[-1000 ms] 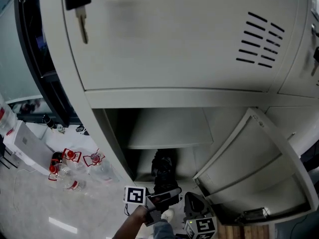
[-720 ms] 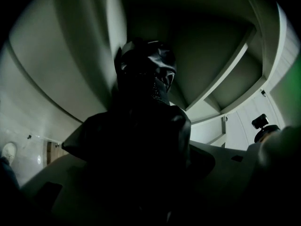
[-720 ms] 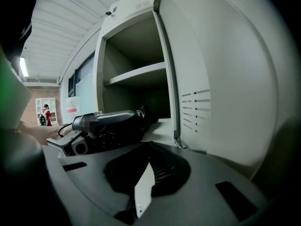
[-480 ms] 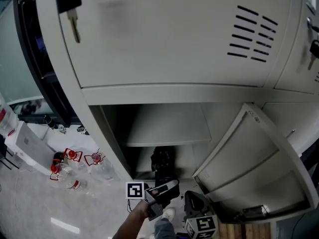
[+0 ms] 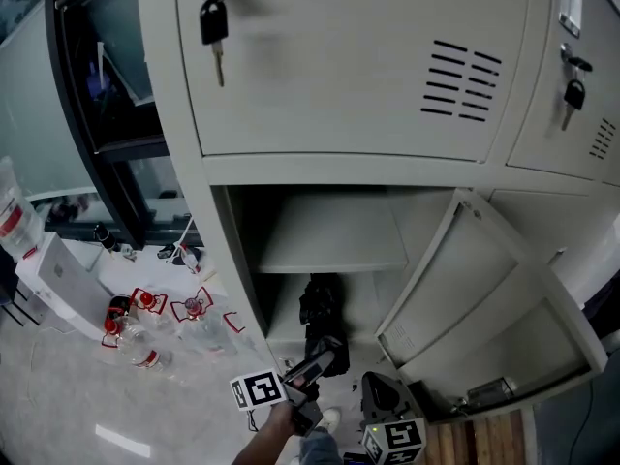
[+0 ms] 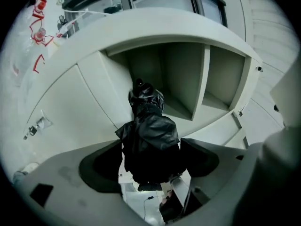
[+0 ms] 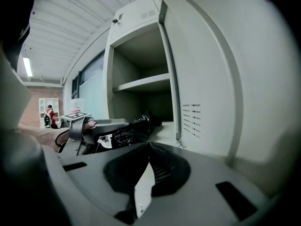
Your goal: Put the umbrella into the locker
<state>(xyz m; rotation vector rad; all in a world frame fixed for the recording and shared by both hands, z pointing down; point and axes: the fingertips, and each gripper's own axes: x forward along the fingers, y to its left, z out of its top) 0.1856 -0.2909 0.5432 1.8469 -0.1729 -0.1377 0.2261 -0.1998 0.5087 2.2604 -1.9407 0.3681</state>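
The black folded umbrella point(image 5: 320, 310) lies with its far end inside the open lower compartment of the grey locker point(image 5: 291, 168). My left gripper point(image 5: 312, 366) is shut on the umbrella's near end, just outside the opening. In the left gripper view the umbrella point(image 6: 149, 135) fills the space between the jaws of the left gripper point(image 6: 153, 166) and points into the compartment. My right gripper point(image 5: 380, 395) hangs low to the right, in front of the open door, shut and empty. In the right gripper view the right gripper point(image 7: 148, 146) has its tips together, with the umbrella point(image 7: 135, 125) to its left.
The locker door point(image 5: 484, 308) stands swung open to the right. A shelf point(image 5: 334, 242) divides the compartment above the umbrella. Keys hang in the closed upper doors point(image 5: 213, 27). Water bottles with red labels point(image 5: 145, 323) lie on the floor to the left.
The head view has shifted and shows more of the upper doors. The left gripper, still shut on the umbrella, has edged a little toward the locker opening. The right gripper has barely moved.
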